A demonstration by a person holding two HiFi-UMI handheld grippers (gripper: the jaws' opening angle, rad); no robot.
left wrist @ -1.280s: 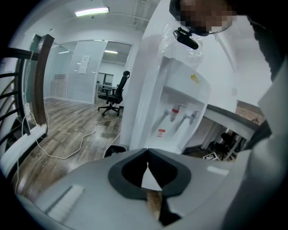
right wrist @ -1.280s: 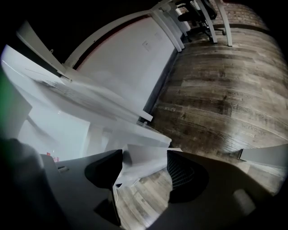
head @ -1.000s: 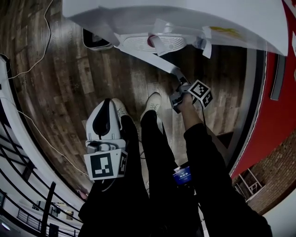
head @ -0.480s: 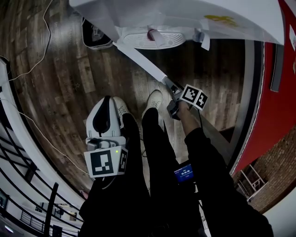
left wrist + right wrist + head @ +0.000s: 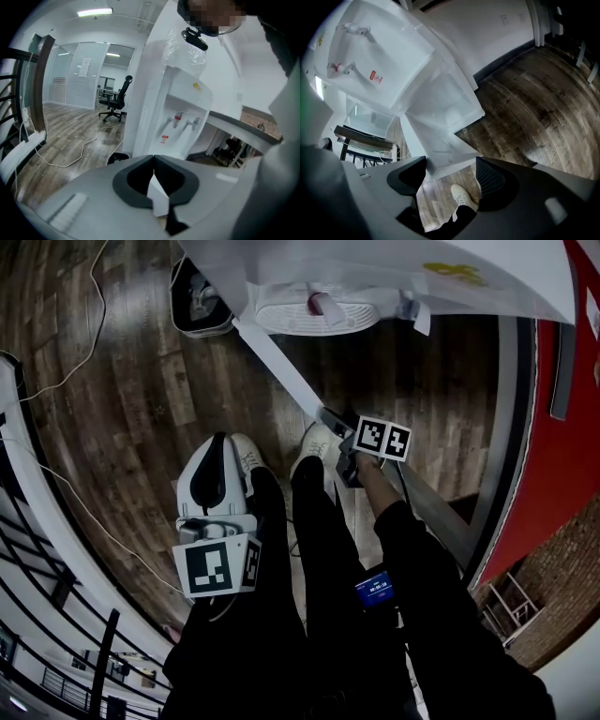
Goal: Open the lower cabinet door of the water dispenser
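The lower cabinet door (image 5: pixel 281 367) swung wide from the water dispenser (image 5: pixel 394 277); right tool (image 5: pixel 330 423), jaws just opened further, door's edge at their tips unpinched, should back away without nudging it; left tool (image 5: pixel 216 444) closed, empty.

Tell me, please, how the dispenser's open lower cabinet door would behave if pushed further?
The door looks like a thin, flat white panel, so it probably swings lightly and stays stiff. Its smooth face may be slippery under a pad. The water dispenser looks tall and narrow, so a hard shove might rock it.
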